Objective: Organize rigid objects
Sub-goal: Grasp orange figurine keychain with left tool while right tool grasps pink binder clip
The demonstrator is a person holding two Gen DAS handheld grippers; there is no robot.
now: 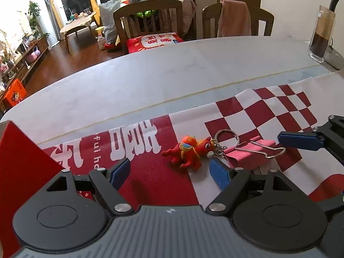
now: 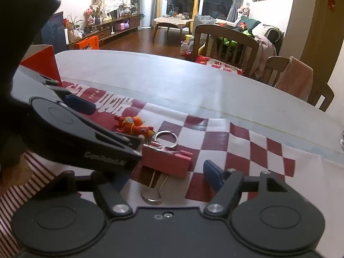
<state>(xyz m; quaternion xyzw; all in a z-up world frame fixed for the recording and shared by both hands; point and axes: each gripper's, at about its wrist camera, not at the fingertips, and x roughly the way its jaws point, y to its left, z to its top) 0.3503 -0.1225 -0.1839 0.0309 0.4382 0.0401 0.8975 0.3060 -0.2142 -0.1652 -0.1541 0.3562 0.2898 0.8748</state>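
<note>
A red-and-white checked cloth (image 1: pixel 268 111) covers the near part of a pale dining table (image 1: pixel 150 75), with wooden chairs (image 1: pixel 148 19) and a living room behind. My left gripper (image 1: pixel 169 169) hovers low over the cloth with its blue-padded jaws spread wide, holding nothing; the red horse keychain (image 1: pixel 191 150) lies on the cloth just ahead, between the two fingertips, its ring (image 1: pixel 226 136) touching the pink binder clip (image 1: pixel 249 152) beside it. My right gripper (image 2: pixel 163 176) is also spread wide and empty, the binder clip (image 2: pixel 166 161) sitting between its fingers, though my left gripper partly hides its left finger. A red box (image 1: pixel 23 163) stands at the cloth's left edge, and a glass jar (image 1: pixel 321 36) stands far right.
</note>
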